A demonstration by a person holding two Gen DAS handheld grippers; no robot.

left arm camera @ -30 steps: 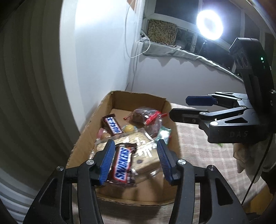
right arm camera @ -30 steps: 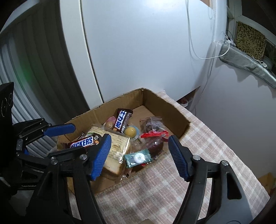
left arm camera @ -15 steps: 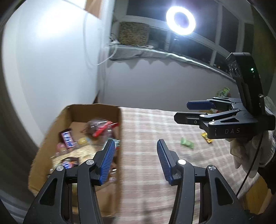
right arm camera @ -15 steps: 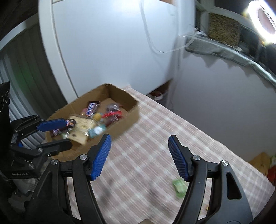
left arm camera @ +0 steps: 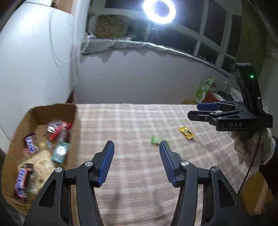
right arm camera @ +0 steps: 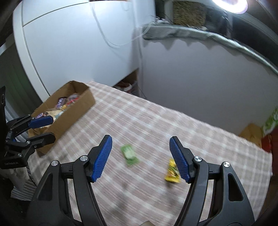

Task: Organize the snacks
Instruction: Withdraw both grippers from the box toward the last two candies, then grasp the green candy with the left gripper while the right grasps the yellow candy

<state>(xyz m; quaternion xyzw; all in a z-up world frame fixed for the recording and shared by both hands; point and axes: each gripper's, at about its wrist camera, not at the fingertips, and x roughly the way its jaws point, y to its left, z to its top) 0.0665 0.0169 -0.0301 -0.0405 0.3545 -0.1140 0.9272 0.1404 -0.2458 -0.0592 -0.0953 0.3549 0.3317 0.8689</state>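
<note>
A cardboard box [left arm camera: 20, 120] [right arm camera: 76, 107] at the table's left holds several snacks, among them candy bars and a teal packet [left arm camera: 60, 153]. A green packet [left arm camera: 156, 139] [right arm camera: 130, 153] and a yellow packet [left arm camera: 186, 132] [right arm camera: 172, 171] lie loose on the checked tablecloth [left arm camera: 132, 121]. My left gripper [left arm camera: 136, 149] is open and empty above the cloth, right of the box. My right gripper [right arm camera: 139, 144] is open and empty above the two loose packets; it also shows in the left wrist view [left arm camera: 199, 111].
A white cabinet [right arm camera: 78, 43] stands behind the box. A grey wall and window ledge run along the far side. A ring light [left arm camera: 159, 10] glares above. A green carton [left arm camera: 204, 88] and a red item stand beyond the table's far right corner.
Both grippers swung right, away from the box and toward the middle of the table. The green and yellow packets came into view. Both stayed open and empty.
</note>
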